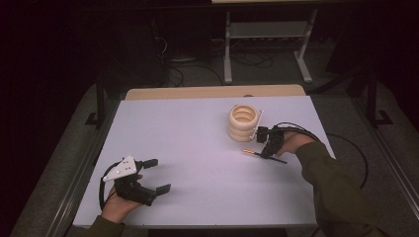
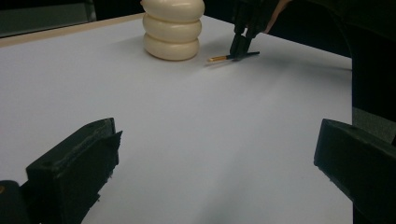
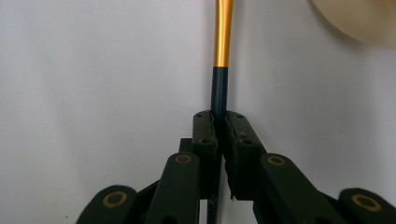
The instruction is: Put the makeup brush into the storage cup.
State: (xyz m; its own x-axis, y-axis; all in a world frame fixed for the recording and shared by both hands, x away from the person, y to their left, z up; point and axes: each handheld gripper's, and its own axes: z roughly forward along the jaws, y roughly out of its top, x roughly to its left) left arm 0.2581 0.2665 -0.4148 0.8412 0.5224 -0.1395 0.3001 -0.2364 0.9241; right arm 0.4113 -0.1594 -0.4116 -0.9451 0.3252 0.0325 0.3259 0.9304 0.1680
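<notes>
Near the table's right edge (image 1: 323, 133), right gripper (image 1: 265, 154) clamps the pen (image 1: 249, 152); left gripper (image 1: 158, 175) wide.

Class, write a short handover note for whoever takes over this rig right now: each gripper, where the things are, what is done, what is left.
Right gripper: shut on the pen, a thin black and gold stick lying on the white table beside the cream ring stack.
Left gripper: open, holding nothing, near the table's front left.
Done: pen gripped.
Left: lift it; probably into the stack's hollow.

High view down over table (image 1: 197, 148); tool views low, close, tabletop shared.
</notes>
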